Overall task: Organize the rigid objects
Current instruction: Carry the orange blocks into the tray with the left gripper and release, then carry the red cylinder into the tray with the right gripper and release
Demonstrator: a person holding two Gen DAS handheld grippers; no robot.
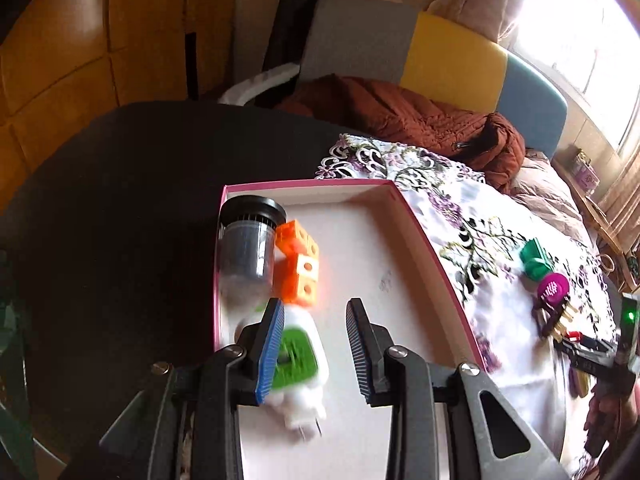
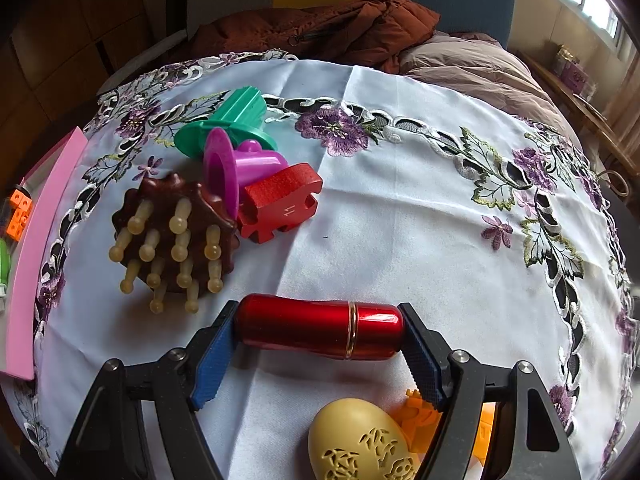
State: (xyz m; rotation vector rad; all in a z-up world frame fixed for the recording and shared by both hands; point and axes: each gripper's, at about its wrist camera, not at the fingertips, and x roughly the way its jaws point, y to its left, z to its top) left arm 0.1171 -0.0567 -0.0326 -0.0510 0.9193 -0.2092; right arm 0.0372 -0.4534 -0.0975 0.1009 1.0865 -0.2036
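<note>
My left gripper (image 1: 314,302) hangs open over a pink-rimmed white box (image 1: 304,183). A white plug with a green face (image 1: 298,356) lies on the box floor by the left finger, with no pad pressing on it. An orange block stack (image 1: 300,264) and a black-capped clear jar (image 1: 248,240) lie at the box's left wall. My right gripper (image 2: 318,306) is shut on a red metal tube (image 2: 316,328), held crosswise by its ends just above the floral cloth (image 2: 400,208).
On the cloth lie a brown pegged massage brush (image 2: 176,232), a red puzzle piece (image 2: 280,204), a purple cup shape (image 2: 236,172) and a green flanged piece (image 2: 228,124). A yellow egg (image 2: 360,440) and an orange piece (image 2: 416,412) sit under the right gripper. Jackets lie behind.
</note>
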